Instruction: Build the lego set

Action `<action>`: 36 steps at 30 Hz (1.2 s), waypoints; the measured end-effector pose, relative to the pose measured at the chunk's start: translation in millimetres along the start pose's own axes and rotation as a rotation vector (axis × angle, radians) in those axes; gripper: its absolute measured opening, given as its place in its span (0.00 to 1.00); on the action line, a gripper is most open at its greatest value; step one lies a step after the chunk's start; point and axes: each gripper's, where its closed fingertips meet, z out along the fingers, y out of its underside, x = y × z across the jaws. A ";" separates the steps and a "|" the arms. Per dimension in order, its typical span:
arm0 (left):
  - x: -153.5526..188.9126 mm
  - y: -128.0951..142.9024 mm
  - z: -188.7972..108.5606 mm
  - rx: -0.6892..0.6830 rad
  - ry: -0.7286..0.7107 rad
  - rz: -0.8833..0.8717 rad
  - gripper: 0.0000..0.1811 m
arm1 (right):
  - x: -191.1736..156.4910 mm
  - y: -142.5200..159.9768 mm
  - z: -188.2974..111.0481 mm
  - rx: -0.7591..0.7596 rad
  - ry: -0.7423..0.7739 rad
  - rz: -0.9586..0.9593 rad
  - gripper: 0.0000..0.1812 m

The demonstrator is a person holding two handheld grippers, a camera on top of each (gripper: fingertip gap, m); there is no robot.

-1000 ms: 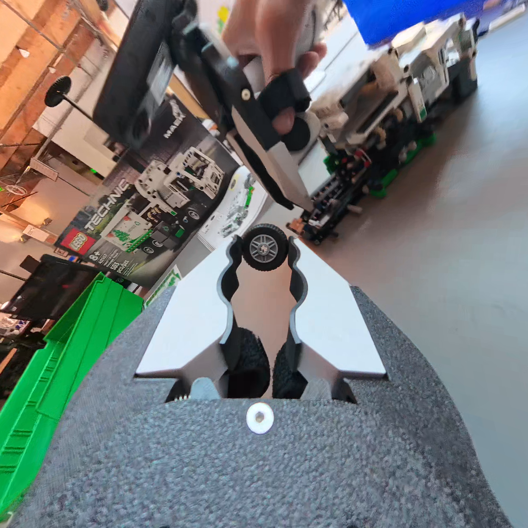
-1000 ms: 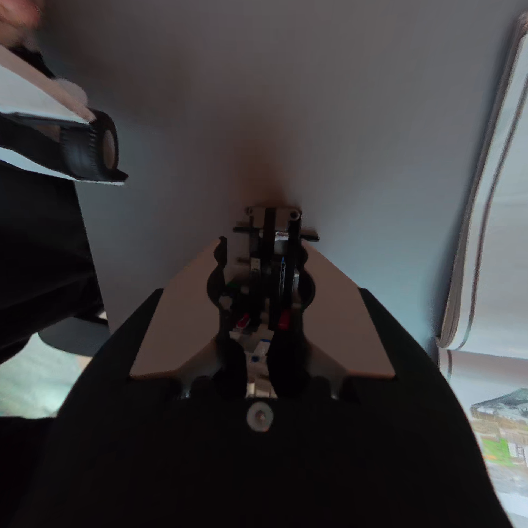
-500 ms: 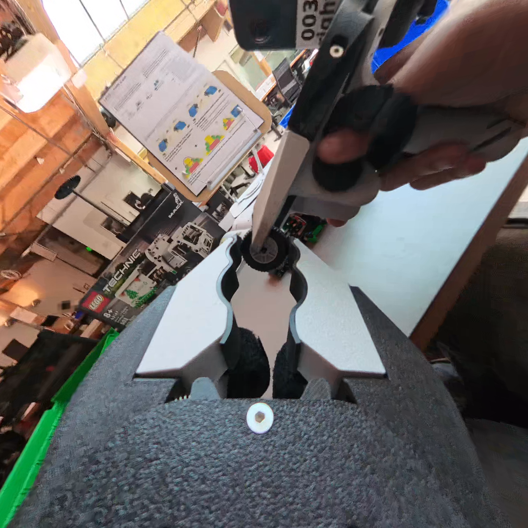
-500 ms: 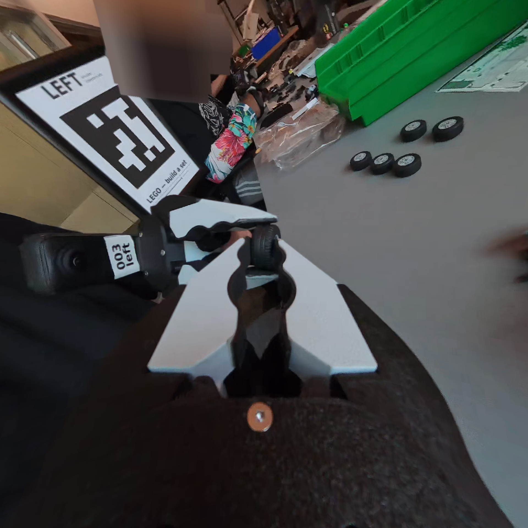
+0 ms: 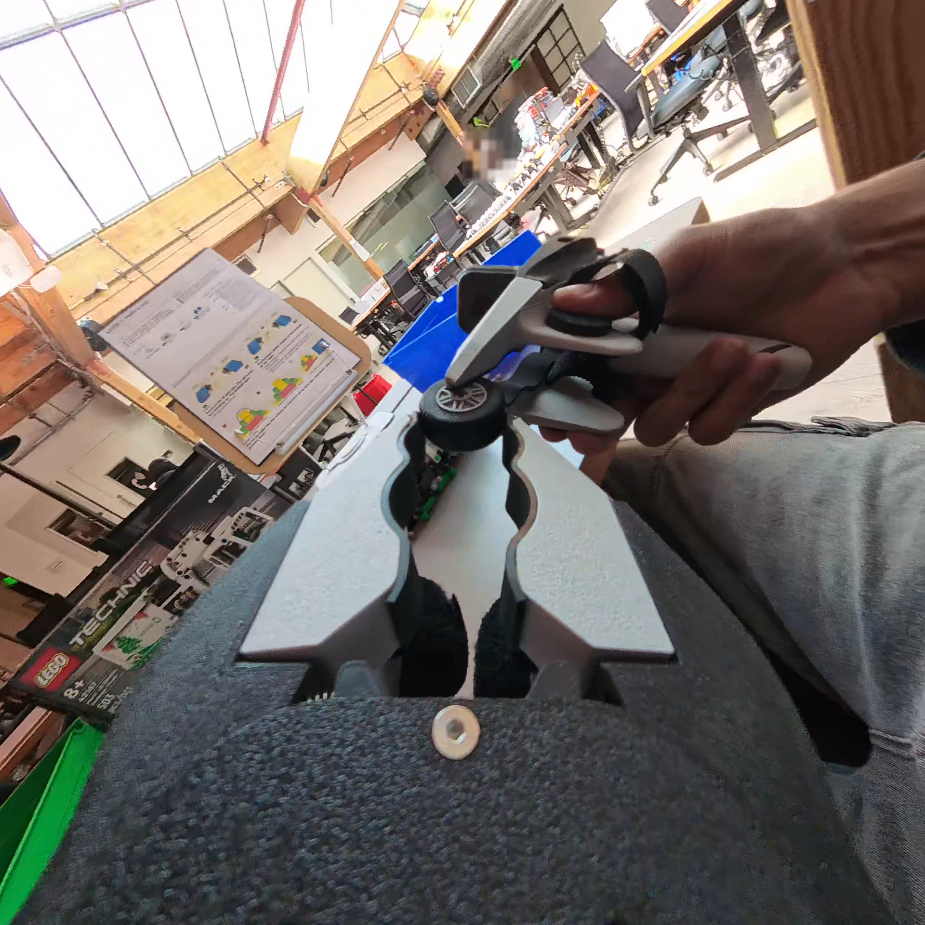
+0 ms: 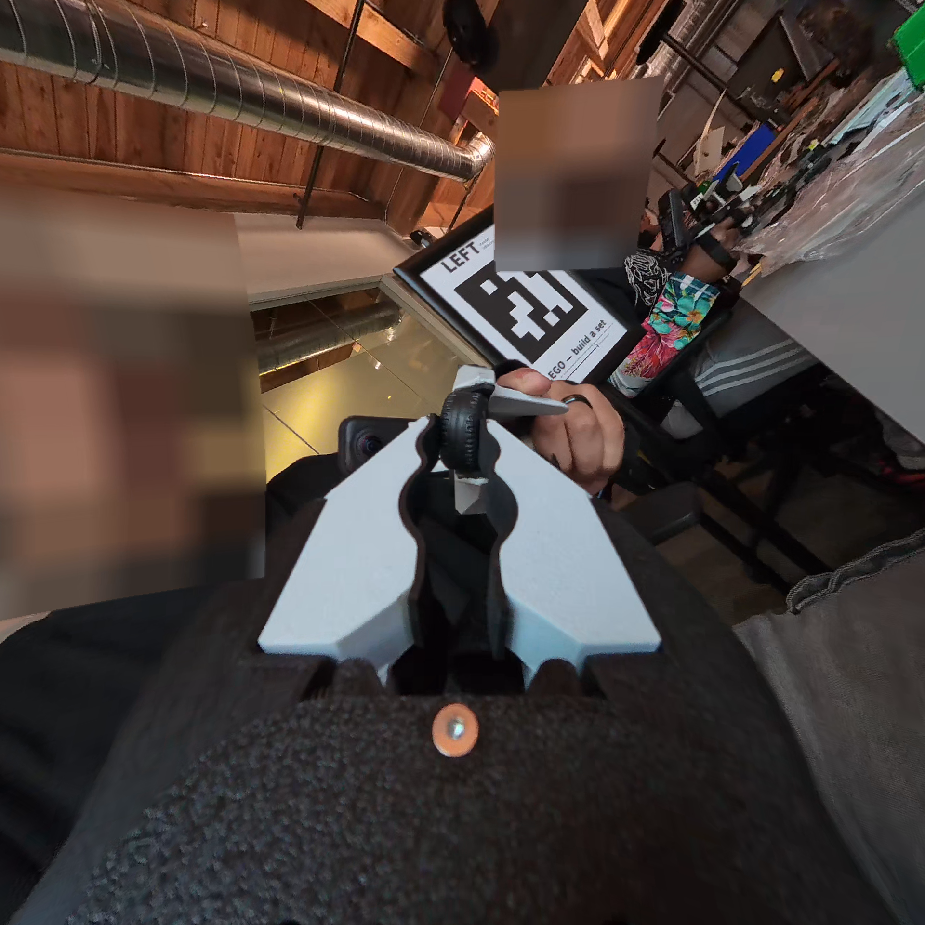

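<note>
Rubber wheel (image 5: pixel 461 419): black ribbed tyre on a grey spoked hub, centre of both frames, held off the table.
Left gripper (image 5: pixel 458 435): white wavy-edged fingers closed on the tyre's tread at their tips.
Right gripper (image 6: pixel 458 443): white scalloped fingers pinching the wheel (image 6: pixel 463 435) across its flat faces, one tip on the hub.
Hand (image 5: pixel 741 320): right of frame, wrapped round the right gripper's handle.
Box (image 5: pixel 135 590): dark printed cardboard, lower left.
Bin (image 5: pixel 35 821): green plastic, bottom left corner.
</note>
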 end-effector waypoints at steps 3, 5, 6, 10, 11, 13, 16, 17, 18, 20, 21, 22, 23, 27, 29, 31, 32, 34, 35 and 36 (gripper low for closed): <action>13.3 -1.8 3.6 -0.044 0.048 0.055 0.16 | 9.1 5.1 -19.9 0.005 0.151 -0.112 0.16; 14.0 3.8 9.4 -0.093 0.038 0.133 0.16 | 20.7 1.8 -42.4 -0.012 0.366 -0.246 0.21; 13.2 7.1 12.6 -0.114 0.032 0.161 0.16 | 26.4 -2.4 -55.3 -0.034 0.515 -0.369 0.22; 14.1 16.0 26.7 -0.176 0.002 0.282 0.16 | 15.9 -13.1 -77.2 -0.093 0.932 -0.801 0.23; 15.9 17.8 30.0 -0.194 -0.003 0.314 0.16 | 9.7 -12.4 -73.5 -0.073 0.961 -0.824 0.23; 20.2 20.2 35.6 -0.223 -0.011 0.385 0.16 | 2.9 -7.5 -62.6 -0.061 0.964 -0.837 0.23; 27.6 16.1 40.0 -0.223 -0.017 0.466 0.16 | 14.3 3.7 -57.0 -0.155 1.020 -0.853 0.24; 30.2 13.4 40.7 -0.212 -0.015 0.479 0.16 | 16.2 5.0 -56.5 -0.161 1.024 -0.857 0.23; 32.3 11.0 41.0 -0.198 -0.013 0.492 0.16 | 16.2 4.8 -56.8 -0.153 1.020 -0.855 0.22; 35.0 10.1 40.9 -0.179 -0.009 0.529 0.16 | 13.7 5.3 -57.9 -0.144 0.988 -0.827 0.20; 35.4 9.4 40.3 -0.167 -0.011 0.542 0.16 | 11.8 6.2 -57.6 -0.144 0.960 -0.809 0.20; 36.2 9.2 39.7 -0.158 -0.008 0.548 0.16 | 11.0 6.9 -58.1 -0.146 0.942 -0.796 0.19; 37.6 9.5 39.4 -0.157 0.001 0.549 0.16 | 12.4 6.9 -61.0 -0.155 0.949 -0.797 0.16; 38.5 12.7 43.0 -0.177 -0.012 0.572 0.16 | 16.1 5.2 -64.8 -0.157 0.977 -0.811 0.16; 40.2 13.9 47.4 -0.185 -0.006 0.534 0.16 | 17.1 3.4 -69.4 -0.155 1.006 -0.826 0.16; 43.2 15.0 54.6 -0.184 0.036 0.486 0.16 | 18.0 0.2 -77.2 -0.152 1.032 -0.829 0.16; 44.0 16.6 59.2 -0.188 0.071 0.459 0.16 | 18.8 -2.8 -82.6 -0.141 1.044 -0.823 0.16; 42.6 29.5 70.6 -0.250 0.185 0.375 0.23 | 21.2 -12.0 -99.4 -0.102 1.082 -0.811 0.15; 36.6 38.8 77.1 -0.295 0.236 0.328 0.24 | 22.9 -16.7 -109.6 -0.082 1.103 -0.806 0.15; 27.4 45.8 84.9 -0.321 0.276 0.282 0.25 | 25.3 -21.7 -121.6 -0.059 1.132 -0.801 0.15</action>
